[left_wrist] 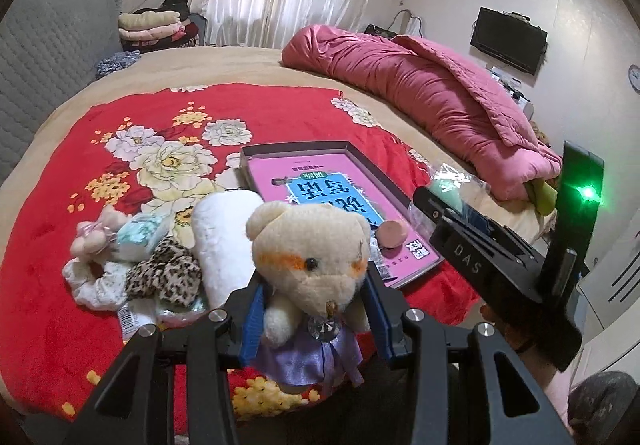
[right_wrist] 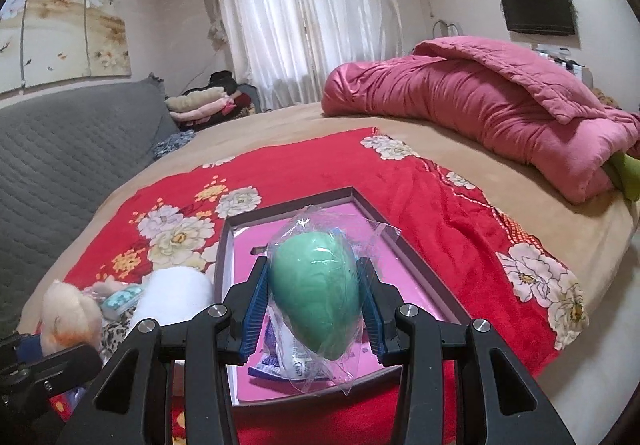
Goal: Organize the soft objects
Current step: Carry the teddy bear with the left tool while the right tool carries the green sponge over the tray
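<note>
My left gripper is shut on a cream teddy bear in a purple dress, held above the red floral blanket. My right gripper is shut on a green egg-shaped sponge in a clear wrapper, held over the open shallow box with a pink book inside. The box lies right of the bear. A pile of soft things lies left of the box: a white pad, a leopard scrunchie, a pink plush. The right gripper's body shows at the right.
A pink quilt is bunched along the bed's far right. A grey padded headboard stands on the left. Folded clothes are stacked by the curtain. A small beige round puff lies on the book.
</note>
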`<state>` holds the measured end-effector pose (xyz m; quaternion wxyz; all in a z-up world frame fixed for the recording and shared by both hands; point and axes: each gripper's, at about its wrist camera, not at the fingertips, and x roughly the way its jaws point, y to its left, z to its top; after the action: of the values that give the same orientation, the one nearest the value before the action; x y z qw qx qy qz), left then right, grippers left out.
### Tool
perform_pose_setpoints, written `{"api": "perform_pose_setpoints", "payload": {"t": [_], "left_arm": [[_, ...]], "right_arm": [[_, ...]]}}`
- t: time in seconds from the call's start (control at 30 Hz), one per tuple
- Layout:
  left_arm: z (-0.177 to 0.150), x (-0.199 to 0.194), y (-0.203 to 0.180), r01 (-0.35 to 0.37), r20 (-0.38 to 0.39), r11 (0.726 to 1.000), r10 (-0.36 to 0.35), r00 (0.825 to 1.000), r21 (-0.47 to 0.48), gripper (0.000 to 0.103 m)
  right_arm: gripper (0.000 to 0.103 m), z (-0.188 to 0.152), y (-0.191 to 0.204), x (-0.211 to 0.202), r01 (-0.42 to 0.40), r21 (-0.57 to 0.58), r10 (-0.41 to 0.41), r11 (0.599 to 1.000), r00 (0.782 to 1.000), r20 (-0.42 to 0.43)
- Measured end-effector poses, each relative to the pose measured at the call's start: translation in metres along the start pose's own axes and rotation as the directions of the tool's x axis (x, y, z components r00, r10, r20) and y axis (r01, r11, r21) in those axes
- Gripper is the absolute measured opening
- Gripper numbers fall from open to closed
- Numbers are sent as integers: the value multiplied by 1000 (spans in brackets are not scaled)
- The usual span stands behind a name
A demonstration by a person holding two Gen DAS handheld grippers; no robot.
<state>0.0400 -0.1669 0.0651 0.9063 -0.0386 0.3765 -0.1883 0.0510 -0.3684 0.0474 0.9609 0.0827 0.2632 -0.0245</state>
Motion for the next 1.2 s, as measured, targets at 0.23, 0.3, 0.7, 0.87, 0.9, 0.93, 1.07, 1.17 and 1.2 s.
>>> {"api": "perform_pose_setpoints", "payload": {"t": [0.23,0.3,0.7,0.87,0.9,0.93,1.07,1.17,1.2], "left_arm": [[8,14,-12,9,-10,1000,-9,1000,10,45],[9,18,-14,16,-18,1000,-15,1000,9,45],[14,53,-28,28,-57,999,-26,998,34,45],[14,71,-32,33,-78,999,-30,996,34,45],[14,75,-32,36,-84,999,-33,996,31,45],[14,79,-33,41,-89,999,-38,995,28,45],[16,91,-37,47,-88,998,-44,995,34,45],[21,97,-38,53,-75,998,-50,996,30,45],[23,98,-38,54,-70,998,-52,996,27,45]], "right_arm": [[44,1,-12,-3,36,33,-36,999,999,19],[44,0,-17,-2,47,43,-48,998,999,19],[44,-4,-36,8,83,97,-82,992,997,-9],[45,-7,-39,15,93,106,-90,990,995,-32],[45,-7,-39,16,93,107,-90,990,995,-33],[45,-7,-40,16,95,106,-92,990,995,-33],[45,-8,-42,18,97,108,-94,989,995,-30],[45,-9,-44,21,101,116,-97,988,994,-39],[45,-9,-45,22,102,118,-98,988,994,-41]]}}
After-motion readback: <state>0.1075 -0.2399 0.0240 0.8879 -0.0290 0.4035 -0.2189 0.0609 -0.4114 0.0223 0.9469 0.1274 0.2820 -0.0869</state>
